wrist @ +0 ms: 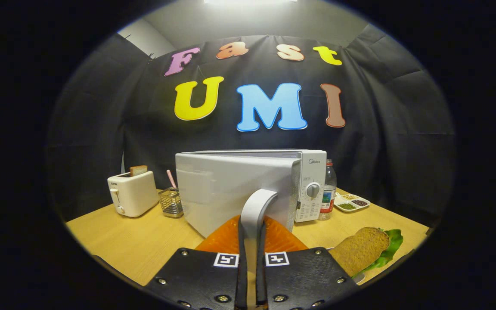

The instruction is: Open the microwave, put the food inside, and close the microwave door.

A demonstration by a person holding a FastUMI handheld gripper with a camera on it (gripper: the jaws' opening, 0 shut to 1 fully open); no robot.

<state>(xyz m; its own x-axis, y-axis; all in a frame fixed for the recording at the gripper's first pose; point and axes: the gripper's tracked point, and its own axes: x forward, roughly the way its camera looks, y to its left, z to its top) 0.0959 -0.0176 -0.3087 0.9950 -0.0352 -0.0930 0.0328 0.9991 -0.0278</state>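
Note:
The white microwave [312, 172] stands on the wooden table [114, 241] straight ahead. Its door [226, 189] has swung partly open toward me, hinged on the left, so the cavity is hidden behind it. The door's curved grey handle [257, 202] runs down between my fingers. My gripper [251, 232] is shut on that handle, with both fingers pressing its sides. The food, a brown-bread sandwich with green lettuce [362, 254], lies on the table just right of my right finger.
A cream toaster [131, 193] holding a slice of bread stands back left, beside a small wire basket [171, 202]. A drink bottle [328, 189] and a divided dish of toppings [351, 202] sit right of the microwave.

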